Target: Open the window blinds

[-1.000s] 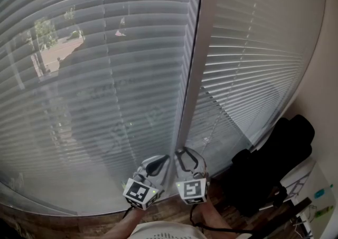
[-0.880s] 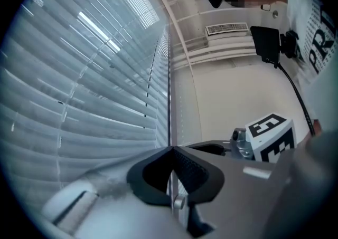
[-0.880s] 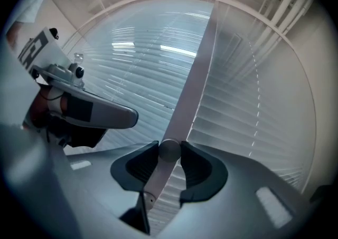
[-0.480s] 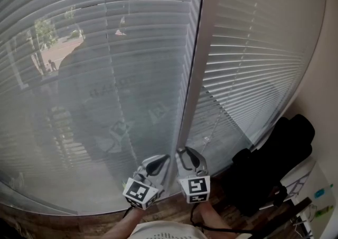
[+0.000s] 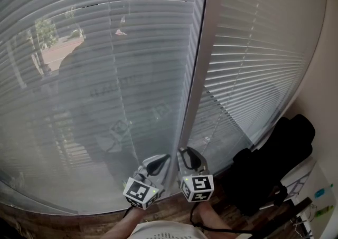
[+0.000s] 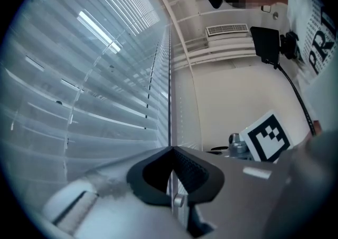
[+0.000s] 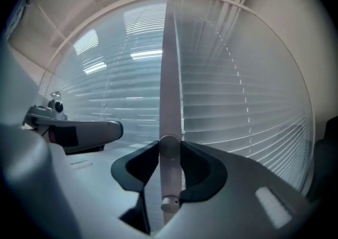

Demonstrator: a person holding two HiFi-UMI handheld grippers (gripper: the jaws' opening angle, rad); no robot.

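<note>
Your right tongs [image 7: 170, 147] have rolled at the wrist, and their jaws have just been closing a touch on the pale wand [image 7: 170, 74] between them; they now grip it, standing fairly wide. With that, the slats of the left blind [image 5: 105, 74] have tilted flatter and more of the street shows through, while the right blind [image 5: 253, 64] looks unchanged. Your left tongs [image 6: 171, 149] sit just beside, tips pinched together; whether they catch anything thin I cannot tell. The opening seems under way — not finished
</note>
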